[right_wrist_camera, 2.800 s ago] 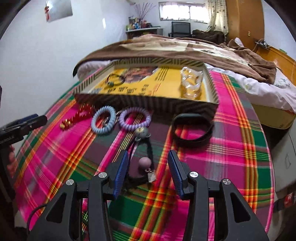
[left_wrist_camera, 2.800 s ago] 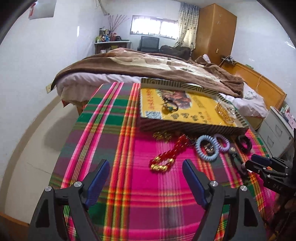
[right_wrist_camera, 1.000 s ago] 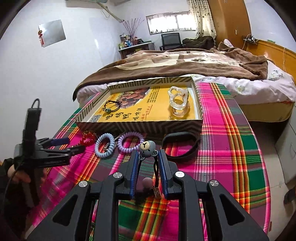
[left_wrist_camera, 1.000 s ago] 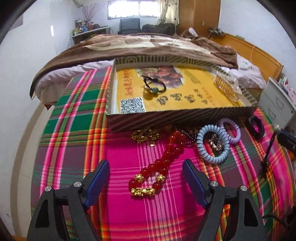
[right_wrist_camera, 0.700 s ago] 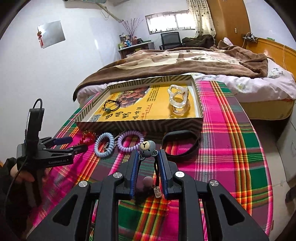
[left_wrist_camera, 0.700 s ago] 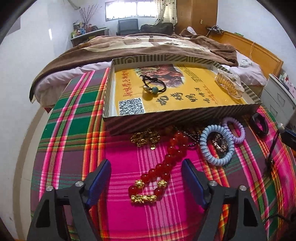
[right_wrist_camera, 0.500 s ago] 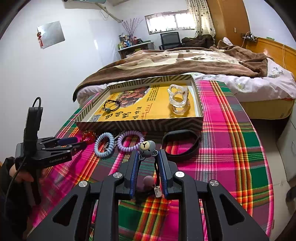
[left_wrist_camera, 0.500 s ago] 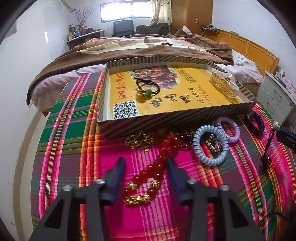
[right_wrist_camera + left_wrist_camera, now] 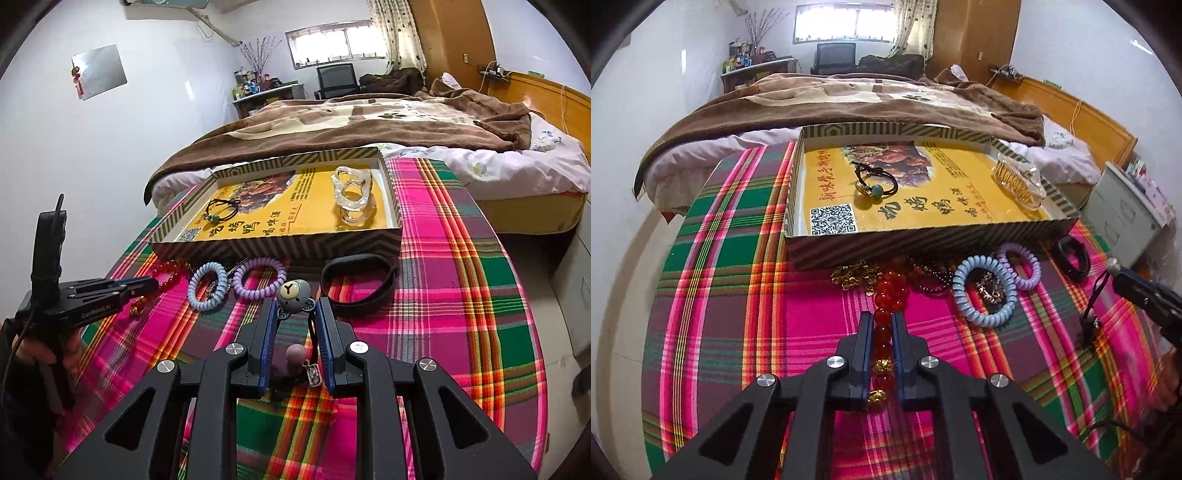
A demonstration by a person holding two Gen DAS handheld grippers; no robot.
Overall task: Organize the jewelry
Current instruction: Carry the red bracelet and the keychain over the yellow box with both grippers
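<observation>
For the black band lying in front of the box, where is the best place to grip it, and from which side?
Probably the near strip of the black band, taken from above. It lies flat on the tablecloth as an open loop, so one finger could drop inside the loop and one outside. Its far strip sits close to the box wall, leaving less room there.

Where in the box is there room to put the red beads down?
Inside the box, the yellow floor is bare between the black cord bracelet and the clear hair clip. The cloth just before the box is crowded: gold chain, red bead bracelet, blue coil tie, purple coil tie.
</observation>
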